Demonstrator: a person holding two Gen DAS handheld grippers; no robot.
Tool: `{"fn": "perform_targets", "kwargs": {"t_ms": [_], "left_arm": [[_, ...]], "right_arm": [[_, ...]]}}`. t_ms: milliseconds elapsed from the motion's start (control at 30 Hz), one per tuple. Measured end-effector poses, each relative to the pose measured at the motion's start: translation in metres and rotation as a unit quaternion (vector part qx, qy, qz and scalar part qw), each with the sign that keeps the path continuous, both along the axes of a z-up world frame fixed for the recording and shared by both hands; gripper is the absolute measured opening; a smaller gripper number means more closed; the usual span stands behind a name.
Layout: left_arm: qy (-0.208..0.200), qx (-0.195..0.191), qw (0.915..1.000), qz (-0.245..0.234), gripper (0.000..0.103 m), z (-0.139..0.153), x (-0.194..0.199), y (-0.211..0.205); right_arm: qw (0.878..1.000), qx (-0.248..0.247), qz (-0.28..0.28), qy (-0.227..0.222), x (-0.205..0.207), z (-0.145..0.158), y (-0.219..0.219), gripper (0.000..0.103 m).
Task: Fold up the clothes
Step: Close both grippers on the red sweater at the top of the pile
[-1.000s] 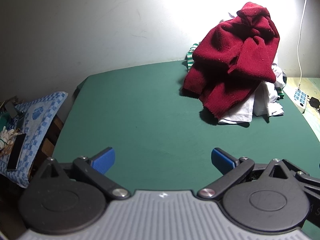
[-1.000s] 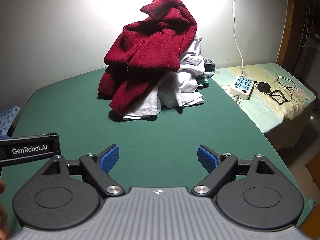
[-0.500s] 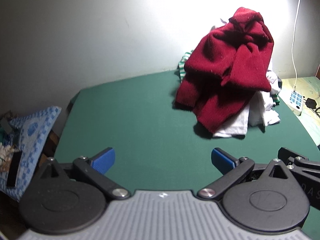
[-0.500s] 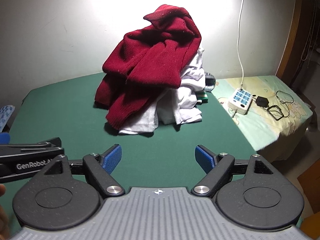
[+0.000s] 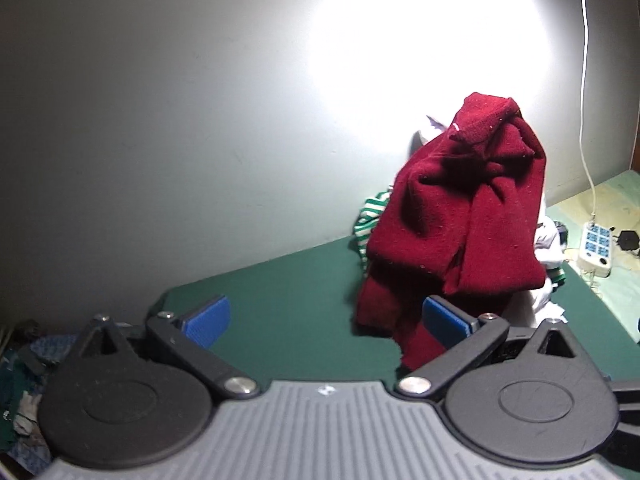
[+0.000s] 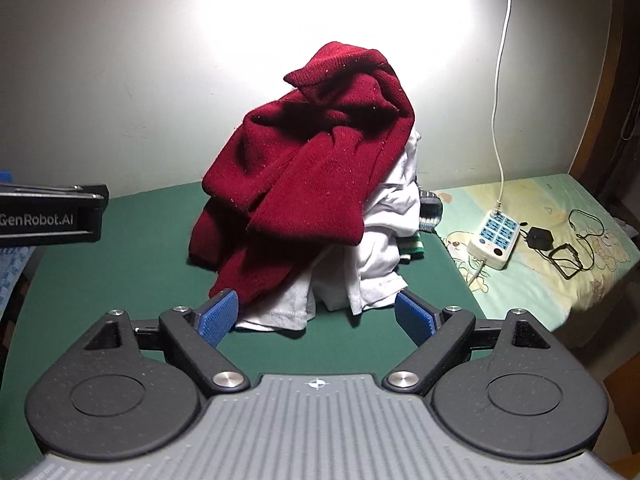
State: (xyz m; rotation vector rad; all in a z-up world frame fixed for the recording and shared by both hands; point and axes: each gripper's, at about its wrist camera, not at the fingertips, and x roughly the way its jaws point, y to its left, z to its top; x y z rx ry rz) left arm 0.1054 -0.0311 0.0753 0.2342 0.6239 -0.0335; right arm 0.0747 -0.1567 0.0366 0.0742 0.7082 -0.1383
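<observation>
Hovering over the green table [image 6: 100, 300], right gripper [image 6: 316, 316] jaws spread wide, nothing between them. Left gripper [image 5: 326, 320] same, spread and empty. Just ahead: clothes pile on the table, red sweater [image 6: 312, 188] draped over white garments [image 6: 380, 248], striped piece [image 5: 370, 216] behind. Beyond right, power strip [image 6: 496, 236] on a bed sheet [image 6: 560, 280].

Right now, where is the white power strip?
In the right wrist view, the white power strip lies at the right side on the pale patterned sheet, beside the green table, right of the clothes pile, next to a black adapter.
</observation>
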Motion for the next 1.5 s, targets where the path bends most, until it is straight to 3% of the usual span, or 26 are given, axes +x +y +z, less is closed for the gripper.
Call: {"fn": "perform_targets", "kwargs": {"t_ms": [133,300,500,700,833,967,1200,1400,1500], "left_arm": [[0.032,-0.014,0.9993,-0.011,0.102,-0.023,0.011,-0.012],[0.041,-0.006,0.9986,-0.033,0.102,-0.046,0.044,-0.039],[0.026,-0.017,0.9976,-0.062,0.102,-0.045,0.087,-0.067],[0.002,-0.023,0.9980,-0.058,0.102,-0.038,0.131,-0.089],[-0.016,-0.032,0.9979,-0.053,0.102,-0.030,0.158,-0.101],[-0.015,-0.057,0.9955,-0.075,0.102,-0.022,0.181,-0.120],[-0.018,-0.017,0.9964,-0.081,0.102,-0.038,0.215,-0.148],[-0.011,-0.039,0.9957,-0.084,0.102,-0.038,0.237,-0.149],[0.002,-0.044,0.9956,-0.082,0.102,-0.036,0.235,-0.147]], "right_arm": [[1.000,0.001,0.011,0.009,0.018,-0.001,-0.017,0.091],[0.999,-0.033,0.012,0.016,0.060,-0.003,-0.045,0.079],[0.999,-0.033,0.001,-0.008,0.129,0.000,-0.085,0.057],[0.999,-0.017,-0.030,-0.015,0.180,0.002,-0.116,0.021],[0.998,0.002,-0.027,-0.052,0.198,0.015,-0.126,0.021],[0.996,0.008,-0.036,-0.077,0.212,0.022,-0.131,0.037],[0.993,-0.039,-0.019,-0.111,0.227,0.017,-0.139,0.038],[0.993,-0.038,0.000,-0.112,0.247,-0.001,-0.154,0.038],[0.994,-0.034,-0.020,-0.102,0.243,-0.002,-0.155,0.038]]}}
